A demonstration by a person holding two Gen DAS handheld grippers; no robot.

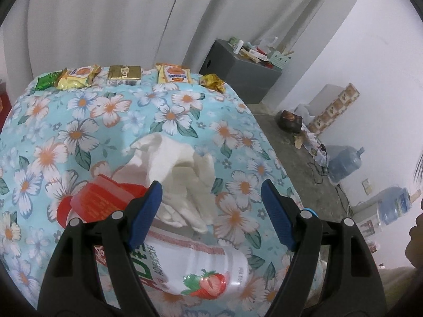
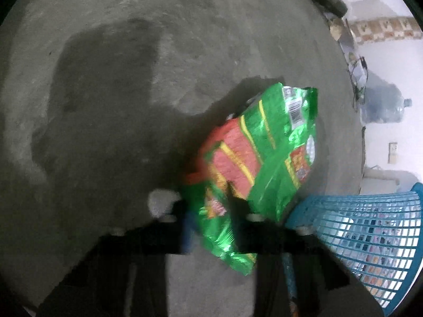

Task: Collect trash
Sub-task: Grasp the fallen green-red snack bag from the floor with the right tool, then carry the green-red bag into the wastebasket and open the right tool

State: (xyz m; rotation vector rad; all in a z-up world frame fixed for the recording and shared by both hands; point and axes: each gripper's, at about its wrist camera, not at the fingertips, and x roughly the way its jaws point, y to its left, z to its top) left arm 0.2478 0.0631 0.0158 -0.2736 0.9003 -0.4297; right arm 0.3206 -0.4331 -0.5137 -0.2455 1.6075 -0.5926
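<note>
My left gripper [image 1: 211,187] hangs open over a table with a floral cloth [image 1: 79,132]. Between and just beyond its blue pads lies a crumpled white tissue [image 1: 179,174], which they do not touch. A red translucent container [image 1: 103,200] lies by the left finger. Under the gripper a white bottle with a strawberry label [image 1: 201,269] lies on its side. In the right wrist view my right gripper [image 2: 211,219] is shut on a green and red snack bag [image 2: 264,153]. It holds the bag above the concrete floor, beside a blue mesh basket [image 2: 370,237].
Several snack packets [image 1: 76,78] and a gold box [image 1: 124,75] line the table's far edge. A grey cabinet [image 1: 238,66] stands behind by the curtain. Water jugs [image 1: 343,163] and cables lie along the right wall. Part of a person [image 1: 415,237] shows at the right edge.
</note>
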